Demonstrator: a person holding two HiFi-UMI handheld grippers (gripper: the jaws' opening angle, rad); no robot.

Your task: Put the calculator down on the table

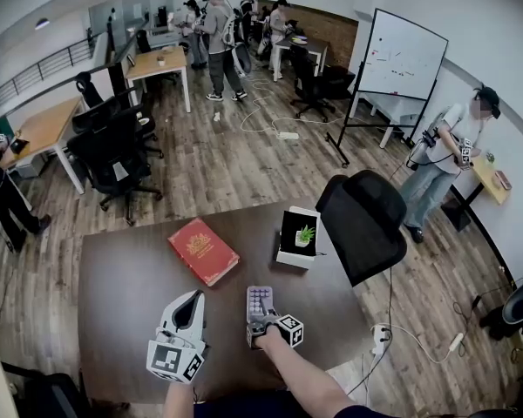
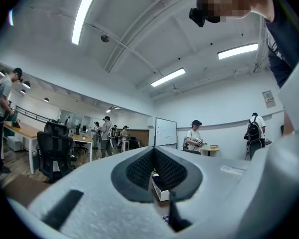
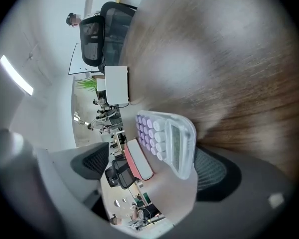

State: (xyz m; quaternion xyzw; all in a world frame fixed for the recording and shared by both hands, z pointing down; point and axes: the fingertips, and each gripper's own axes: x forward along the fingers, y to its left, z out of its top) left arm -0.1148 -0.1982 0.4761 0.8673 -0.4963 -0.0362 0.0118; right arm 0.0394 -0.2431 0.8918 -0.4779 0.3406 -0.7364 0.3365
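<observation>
You are at the release step. The calculator looks to be lying flat on the table, keys up, near the front edge. It sits at 12 o'clock from your right gripper. That gripper's jaws stand wide apart with the calculator's near end between them. One pad is beside the calculator's back and the other is well clear of the keys, so nothing is clamped.

Your left gripper is at 9 o'clock from the right one. Its tips are together and it carries nothing.

The next move, as I judge it, is to draw the right gripper straight back toward 6 o'clock. Keep the jaws spread so neither pad drags the calculator with it. Watch the pad nearest the calculator's back, since I cannot tell whether it touches.

By count there are:
- one calculator
- one red book, at 10 o'clock from the calculator
- one white box, at 1 o'clock, holding one small green plant
- two grippers
- one table
</observation>
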